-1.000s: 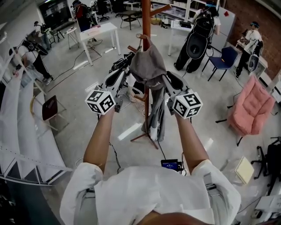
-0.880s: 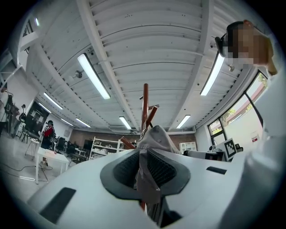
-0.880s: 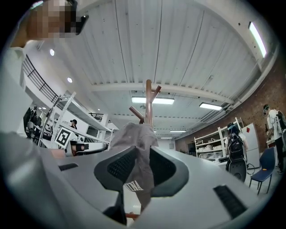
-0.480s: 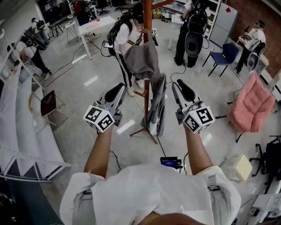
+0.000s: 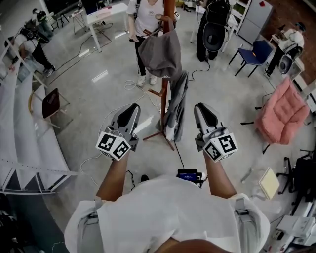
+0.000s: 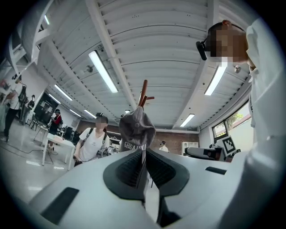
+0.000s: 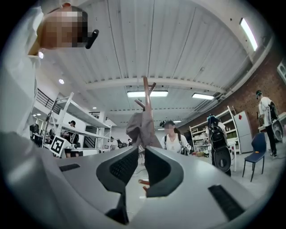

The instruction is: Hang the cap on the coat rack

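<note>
**On the coat rack (image 5: 163, 106): cap (image 5: 160, 52) hanging, both hand-held grippers empty**

Up near the top of the wooden pole, the grey cap is hanging off a peg, crown drooping down. It is showing in the left gripper view (image 6: 136, 129) with white lettering across the lower edge (too small to read reliably) and in the right gripper view (image 7: 140, 127) as a grey lump against the pole. A second grey garment (image 5: 177, 106) is hanging lower on the same rack, beside the pole.

Left hand-held gripper (image 5: 132, 106) is sitting left of the rack's base, well below the cap and not touching it. Its own view (image 6: 143, 154) is showing the jaws pressed together with nothing between them.

Right hand-held gripper (image 5: 201, 106) is sitting to the right of the hanging garment, also clear of the rack. Its view (image 7: 140, 152) is showing the jaws nearly together, only a thin sliver between the pads, gripping nothing.

Both grippers are pointing up toward the cap, with the rack standing between them in the head view.

Background: a person in a white T-shirt (image 5: 143, 15) is standing behind the rack, a pink armchair (image 5: 279, 116) is sitting off to the right, and a blue chair (image 5: 254, 52) is standing farther back.
</note>
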`<action>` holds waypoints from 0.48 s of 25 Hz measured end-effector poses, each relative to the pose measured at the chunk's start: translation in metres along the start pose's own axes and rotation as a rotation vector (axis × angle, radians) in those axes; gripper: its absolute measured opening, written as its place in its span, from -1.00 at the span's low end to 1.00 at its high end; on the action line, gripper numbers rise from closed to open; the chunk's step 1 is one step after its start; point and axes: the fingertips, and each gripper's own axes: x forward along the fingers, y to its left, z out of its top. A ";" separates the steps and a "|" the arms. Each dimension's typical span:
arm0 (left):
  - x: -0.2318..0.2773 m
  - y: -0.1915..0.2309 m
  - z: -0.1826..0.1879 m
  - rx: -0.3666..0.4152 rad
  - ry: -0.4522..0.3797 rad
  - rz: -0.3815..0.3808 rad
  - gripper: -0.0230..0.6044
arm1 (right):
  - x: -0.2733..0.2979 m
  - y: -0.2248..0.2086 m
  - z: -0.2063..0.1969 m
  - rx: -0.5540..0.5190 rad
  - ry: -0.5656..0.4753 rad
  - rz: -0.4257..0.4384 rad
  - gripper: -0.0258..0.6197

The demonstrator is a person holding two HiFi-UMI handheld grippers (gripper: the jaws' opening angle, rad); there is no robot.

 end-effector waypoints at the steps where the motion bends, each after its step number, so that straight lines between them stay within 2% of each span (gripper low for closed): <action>1: -0.005 0.001 -0.009 -0.011 0.012 0.011 -0.80 | -0.005 0.001 -0.009 0.016 0.014 -0.006 -0.76; 7: -0.026 0.000 -0.045 -0.028 0.063 0.044 -0.83 | -0.026 0.023 -0.061 0.062 0.107 -0.004 -0.82; 12: -0.046 -0.003 -0.069 -0.025 0.074 0.097 -0.84 | -0.044 0.038 -0.105 0.048 0.174 -0.023 -0.83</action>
